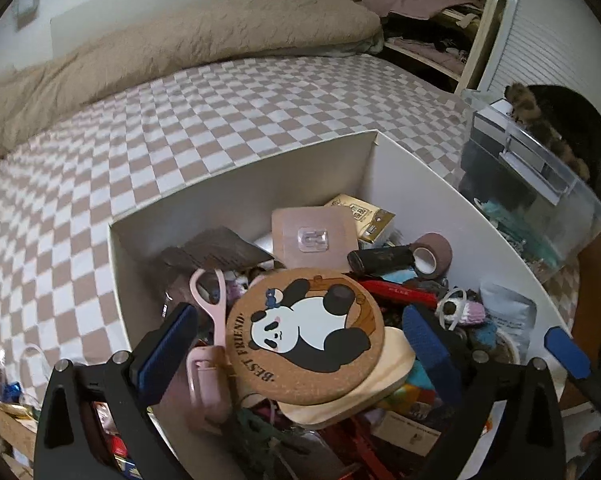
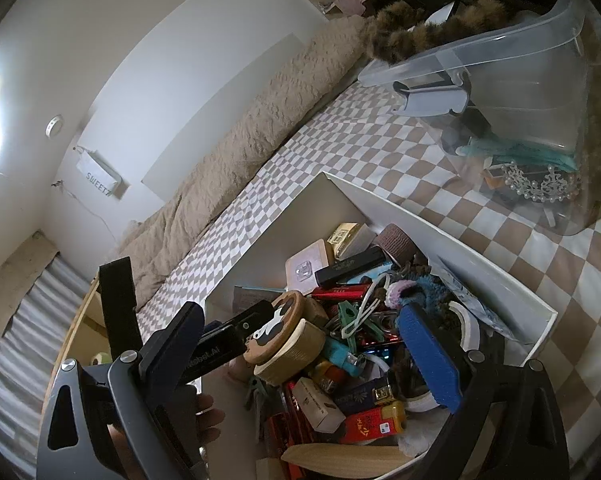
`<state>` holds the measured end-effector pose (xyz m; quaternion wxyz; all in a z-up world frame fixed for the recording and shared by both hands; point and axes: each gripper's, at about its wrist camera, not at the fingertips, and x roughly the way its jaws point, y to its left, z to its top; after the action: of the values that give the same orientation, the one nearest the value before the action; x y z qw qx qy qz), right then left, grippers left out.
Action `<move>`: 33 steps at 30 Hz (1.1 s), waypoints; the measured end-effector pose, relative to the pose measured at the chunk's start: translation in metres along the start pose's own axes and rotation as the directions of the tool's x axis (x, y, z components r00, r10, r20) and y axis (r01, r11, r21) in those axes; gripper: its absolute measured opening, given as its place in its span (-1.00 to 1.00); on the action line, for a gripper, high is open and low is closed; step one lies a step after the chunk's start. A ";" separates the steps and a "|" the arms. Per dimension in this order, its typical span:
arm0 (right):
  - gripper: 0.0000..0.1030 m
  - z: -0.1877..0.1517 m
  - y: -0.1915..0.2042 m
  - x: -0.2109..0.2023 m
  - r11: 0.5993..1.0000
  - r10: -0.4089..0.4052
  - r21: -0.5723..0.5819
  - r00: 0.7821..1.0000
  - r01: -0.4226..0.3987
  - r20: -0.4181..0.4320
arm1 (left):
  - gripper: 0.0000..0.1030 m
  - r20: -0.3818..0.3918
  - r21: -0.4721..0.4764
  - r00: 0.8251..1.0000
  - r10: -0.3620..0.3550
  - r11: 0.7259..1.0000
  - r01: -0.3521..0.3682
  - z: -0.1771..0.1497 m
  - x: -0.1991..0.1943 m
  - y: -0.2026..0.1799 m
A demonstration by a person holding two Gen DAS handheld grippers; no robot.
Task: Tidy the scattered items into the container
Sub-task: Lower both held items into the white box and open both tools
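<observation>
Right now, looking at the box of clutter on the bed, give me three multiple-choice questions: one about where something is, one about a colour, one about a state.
1. Where does the panda coaster lie?
A. on top of the pile in the white box
B. on the bedsheet outside the box
C. inside the clear bin

2. What colour are the scissors beside the coaster?
A. green
B. pink
C. black

3. How does the left claw stand?
A. shut on the coaster
B. shut with nothing in it
C. open, one pad on either side of the coaster

Answers:
1 A, it rests on a wooden block on the heap inside the box.
2 B, handles and sheath are pale pink.
3 C, both blue pads stand clear of the coaster's rim.
</observation>
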<state>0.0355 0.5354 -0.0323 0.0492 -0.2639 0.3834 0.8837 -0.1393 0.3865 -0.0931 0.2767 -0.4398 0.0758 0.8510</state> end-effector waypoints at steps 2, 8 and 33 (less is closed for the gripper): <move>0.90 0.000 0.000 0.001 1.000 -0.003 -0.001 1.000 0.003 -0.001 | 1.00 0.002 0.012 1.000 -0.003 1.000 0.003 -0.001 -0.002 -0.001; 0.90 -0.001 0.003 0.003 1.000 -0.009 -0.013 1.000 0.009 -0.006 | 1.00 0.026 0.073 1.000 0.017 0.997 -0.019 -0.005 -0.008 -0.008; 0.90 -0.010 0.050 -0.013 0.944 -0.183 -0.265 0.980 0.196 0.073 | 1.00 0.166 0.037 0.986 -0.017 0.999 0.011 -0.015 -0.081 0.020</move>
<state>0.0363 0.4943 0.0012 0.1066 -0.2828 0.2303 0.9250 -0.1018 0.3315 -0.0408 0.2962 -0.3629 0.0647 0.8812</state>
